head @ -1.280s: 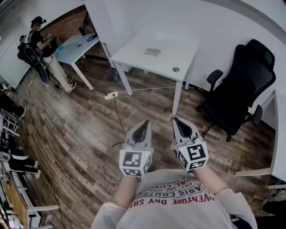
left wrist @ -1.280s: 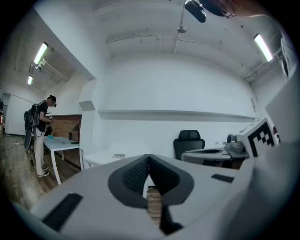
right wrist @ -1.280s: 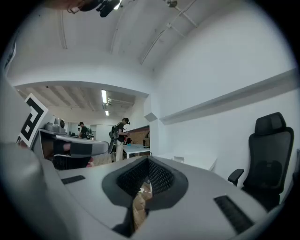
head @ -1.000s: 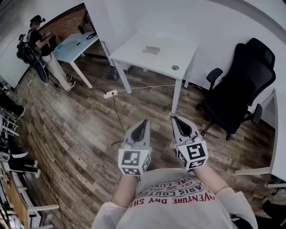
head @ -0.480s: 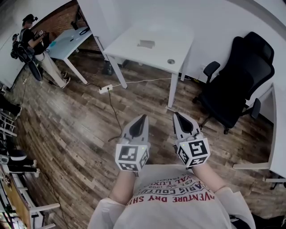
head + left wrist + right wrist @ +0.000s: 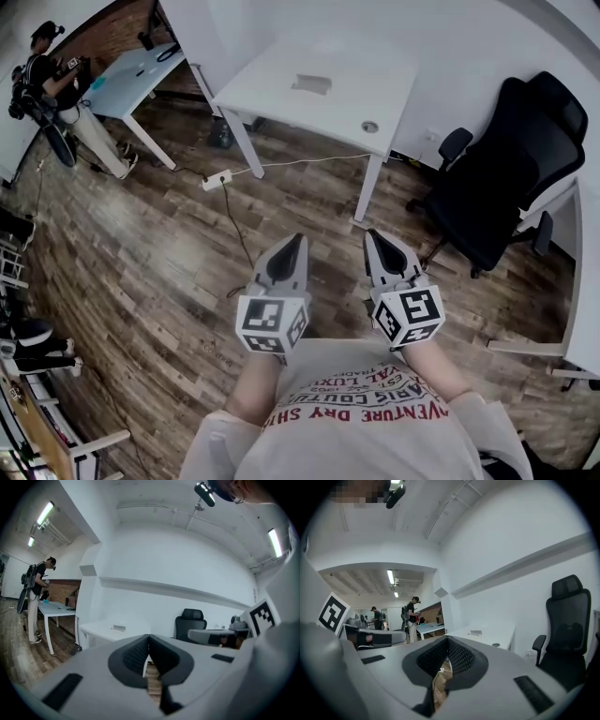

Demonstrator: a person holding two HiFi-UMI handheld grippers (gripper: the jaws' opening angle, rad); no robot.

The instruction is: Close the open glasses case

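Observation:
A small grey glasses case (image 6: pixel 312 84) lies on the white table (image 6: pixel 281 105) far ahead; it also shows as a small flat object (image 6: pixel 118 628) in the left gripper view and as the same case (image 6: pixel 475 633) in the right gripper view. Whether it is open is too small to tell. My left gripper (image 6: pixel 298 239) and right gripper (image 6: pixel 370 233) are held close to my chest, well short of the table, both shut with nothing between the jaws.
A black office chair (image 6: pixel 497 178) stands right of the table. A power strip (image 6: pixel 215 178) and cable lie on the wooden floor. A person (image 6: pixel 47 75) stands at a blue-topped desk (image 6: pixel 131 70) at far left. Another white desk edge (image 6: pixel 586 281) is at right.
My view has shifted slightly toward the table and both grippers have stayed shut in front of my chest, drifting a little lower in the frame.

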